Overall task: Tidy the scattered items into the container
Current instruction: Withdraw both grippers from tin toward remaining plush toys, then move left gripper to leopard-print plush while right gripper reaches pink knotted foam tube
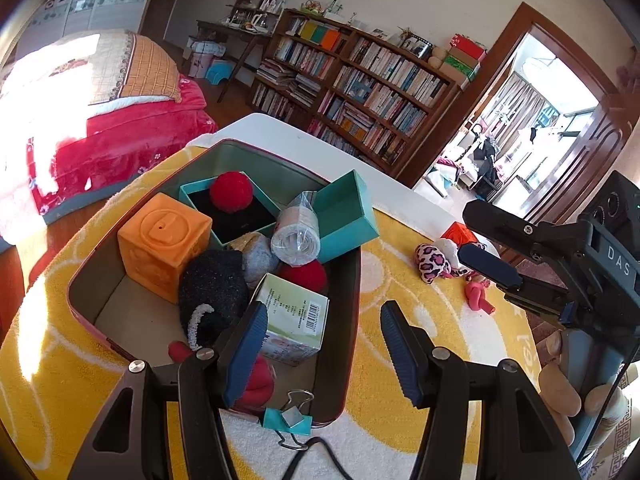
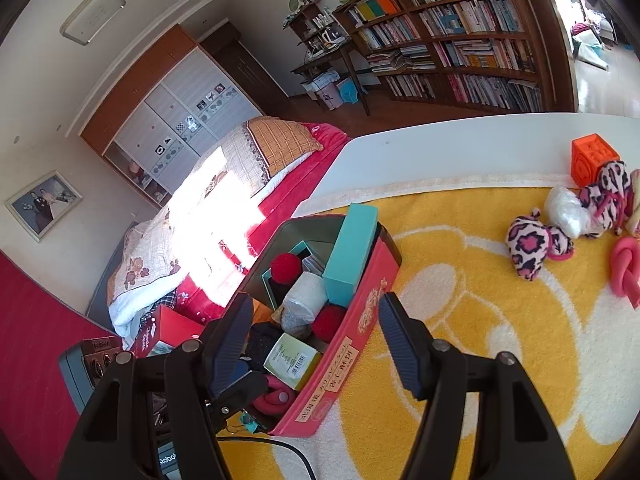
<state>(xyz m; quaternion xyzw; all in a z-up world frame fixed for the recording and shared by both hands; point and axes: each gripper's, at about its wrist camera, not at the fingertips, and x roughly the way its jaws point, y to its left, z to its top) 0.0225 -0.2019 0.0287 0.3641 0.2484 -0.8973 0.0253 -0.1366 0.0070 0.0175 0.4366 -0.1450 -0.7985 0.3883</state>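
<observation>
The red tin container (image 1: 340, 280) sits on a yellow towel and holds an orange cube (image 1: 160, 240), teal boxes, red pom-poms, a wrapped roll and a green carton (image 1: 294, 316). My left gripper (image 1: 322, 354) is open and straddles the tin's right wall, one finger over the carton and the other outside. My right gripper (image 2: 316, 348) hangs open over the tin's (image 2: 352, 344) near end with nothing between its pads; the left wrist view shows the right gripper (image 1: 468, 232) at the right. Loose on the towel lie leopard plush toys (image 2: 528, 248), a pink knot (image 2: 626, 268), a white bag (image 2: 568, 212) and an orange cube (image 2: 592, 156).
A teal binder clip (image 1: 294, 416) sits at the tin's near rim, with a black cable (image 1: 320, 456) below it. The white table (image 2: 440, 148) ends beyond the towel. A bed stands to the left and a bookcase behind. A person's fingers (image 1: 560, 392) hold the right gripper's handle.
</observation>
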